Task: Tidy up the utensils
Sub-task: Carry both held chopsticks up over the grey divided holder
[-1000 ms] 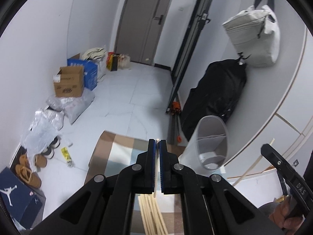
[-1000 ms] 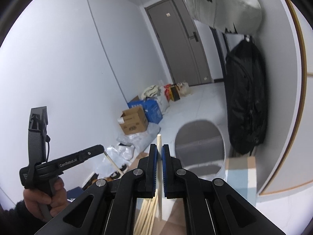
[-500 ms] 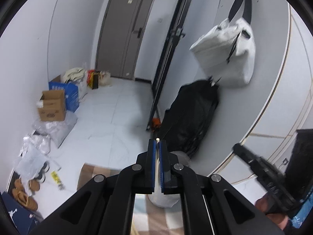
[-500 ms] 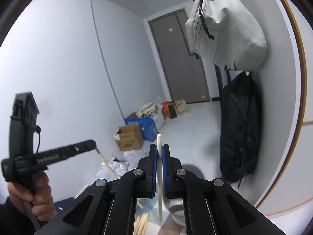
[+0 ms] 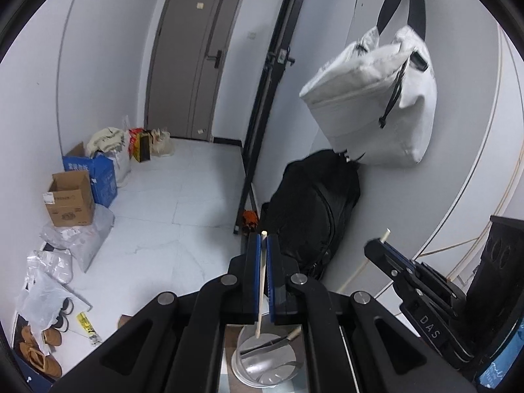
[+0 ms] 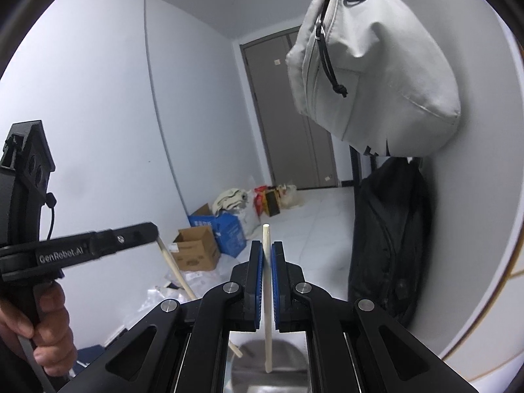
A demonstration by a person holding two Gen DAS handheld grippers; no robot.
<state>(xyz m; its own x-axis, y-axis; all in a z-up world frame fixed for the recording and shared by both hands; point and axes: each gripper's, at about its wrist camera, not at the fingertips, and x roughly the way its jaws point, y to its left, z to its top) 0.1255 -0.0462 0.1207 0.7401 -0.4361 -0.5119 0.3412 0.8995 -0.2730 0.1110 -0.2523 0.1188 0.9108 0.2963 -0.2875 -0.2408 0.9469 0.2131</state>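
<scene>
In the left wrist view my left gripper is shut on a pale wooden chopstick that stands upright between the blue pads. Its lower end hangs over a round grey utensil holder with a divider inside. My right gripper shows at the right, shut on a second chopstick. In the right wrist view the right gripper clamps its chopstick upright above the holder. The left gripper, held by a hand, carries its chopstick slanting down at the left.
A white bag hangs on the curved wall above a black backpack. Cardboard boxes, plastic bags and shoes line the left wall. A grey door closes the far end of the tiled floor.
Both grippers have risen, each still clamping its chopstick. The holder has slid from the right of the left wrist view to below the jaws. The mat with loose chopsticks has dropped out of sight.
</scene>
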